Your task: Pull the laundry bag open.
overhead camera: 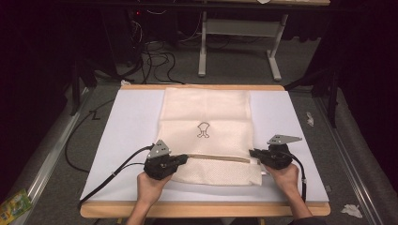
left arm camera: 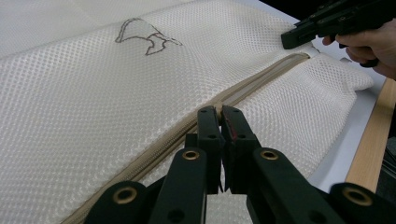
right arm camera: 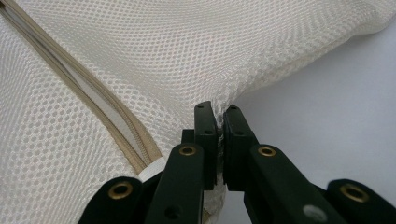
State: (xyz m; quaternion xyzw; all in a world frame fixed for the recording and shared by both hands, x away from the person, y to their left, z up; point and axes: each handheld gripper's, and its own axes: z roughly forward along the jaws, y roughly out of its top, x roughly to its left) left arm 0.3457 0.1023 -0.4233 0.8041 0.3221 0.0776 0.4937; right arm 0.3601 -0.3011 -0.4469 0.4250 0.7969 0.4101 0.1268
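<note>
High view shows a cream mesh laundry bag [overhead camera: 206, 136] lying flat mid-bench, its zipper [overhead camera: 216, 158] running parallel to the near edge. Left tongs [overhead camera: 184, 159] are pinched closed on the zipper's left end; right tongs [overhead camera: 252, 153] are clamped on mesh at the bag's right edge. Being light, limp and stretchy, the bag will likely sag and bunch, so seams and zipper tape look the firmest holds.
</note>
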